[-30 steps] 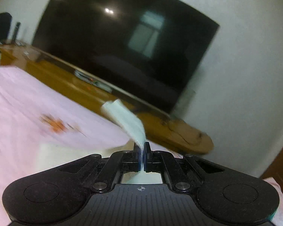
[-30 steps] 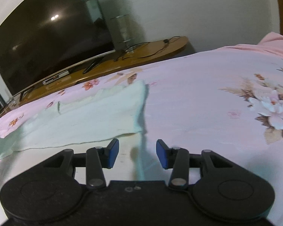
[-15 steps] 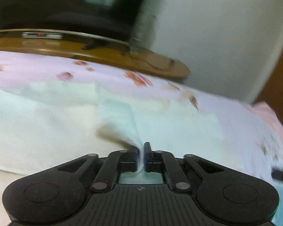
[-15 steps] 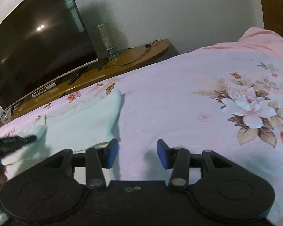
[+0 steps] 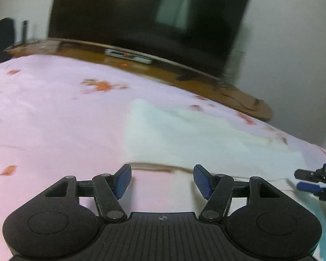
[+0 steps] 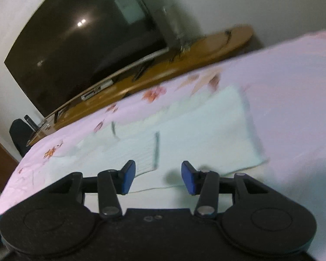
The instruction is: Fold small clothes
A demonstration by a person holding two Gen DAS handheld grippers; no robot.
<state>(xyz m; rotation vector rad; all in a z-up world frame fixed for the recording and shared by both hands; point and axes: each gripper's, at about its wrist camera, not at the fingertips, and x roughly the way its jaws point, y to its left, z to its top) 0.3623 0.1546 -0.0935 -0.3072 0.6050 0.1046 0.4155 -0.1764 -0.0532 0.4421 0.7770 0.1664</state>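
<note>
A pale mint-green small garment [image 5: 197, 139] lies flat on the pink floral bedsheet [image 5: 54, 117], folded over on itself. My left gripper [image 5: 162, 181] is open and empty, just short of the garment's near edge. In the right wrist view the same garment [image 6: 197, 139] shows a folded flap with a darker hem. My right gripper [image 6: 158, 179] is open and empty at its near edge. The right gripper's blue fingertips [image 5: 308, 187] also show at the right edge of the left wrist view.
A wooden TV stand [image 5: 163, 74] runs along the far side of the bed, with a large dark television [image 5: 145, 21] above it. A remote-like device [image 5: 128, 55] lies on the stand. The sheet also shows in the right wrist view [image 6: 293, 100].
My left gripper has let go of the garment corner and opened; the cloth now lies folded flat. My right gripper has stayed open and swung left toward the garment's near edge.
</note>
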